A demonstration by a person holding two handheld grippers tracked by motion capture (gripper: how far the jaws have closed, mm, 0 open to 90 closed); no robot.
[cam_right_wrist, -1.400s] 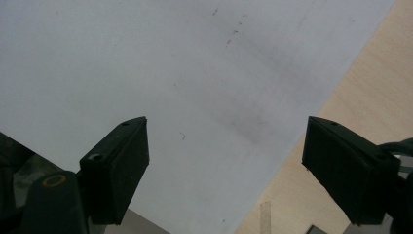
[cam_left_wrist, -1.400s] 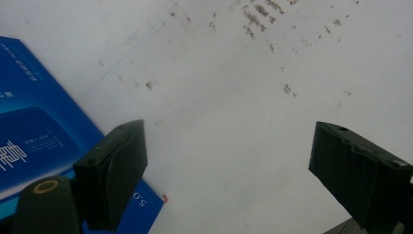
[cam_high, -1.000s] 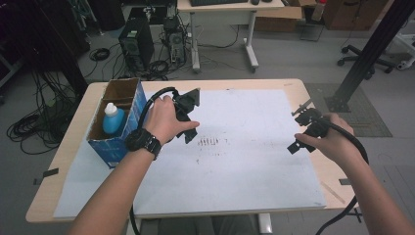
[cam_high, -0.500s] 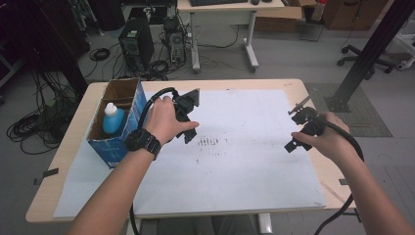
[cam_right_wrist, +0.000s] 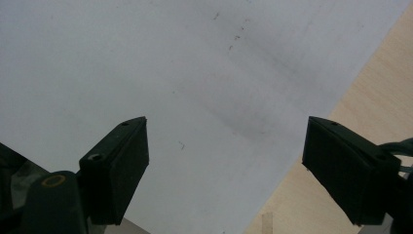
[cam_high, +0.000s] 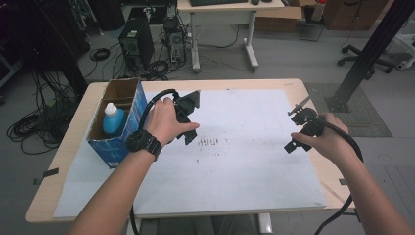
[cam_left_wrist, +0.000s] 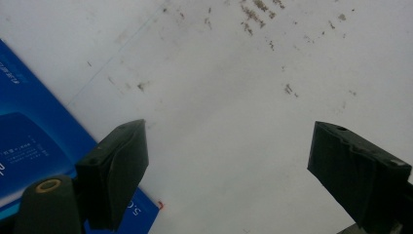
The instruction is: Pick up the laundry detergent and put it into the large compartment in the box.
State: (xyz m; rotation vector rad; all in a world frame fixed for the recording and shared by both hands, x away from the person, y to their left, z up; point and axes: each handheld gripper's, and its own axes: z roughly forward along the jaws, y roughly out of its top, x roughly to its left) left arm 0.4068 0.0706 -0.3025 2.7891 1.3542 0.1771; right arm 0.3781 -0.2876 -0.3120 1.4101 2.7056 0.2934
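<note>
Fingers of both grippers stand wide apart, holding nothing. Left gripper [cam_high: 188, 120] hovers over the white sheet [cam_high: 244, 161] on the surface, just beside the blue cardboard box [cam_high: 117, 142] that holds a blue bottle [cam_high: 112, 120]. Right gripper [cam_high: 298, 129] hovers near the sheet's right edge, well apart from the box.

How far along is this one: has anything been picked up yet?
Nothing looks done: the blue bottle stands in the cardboard box. In hand: left tongs and right tongs open, empty, over the white sheet. Grasping remains.
</note>
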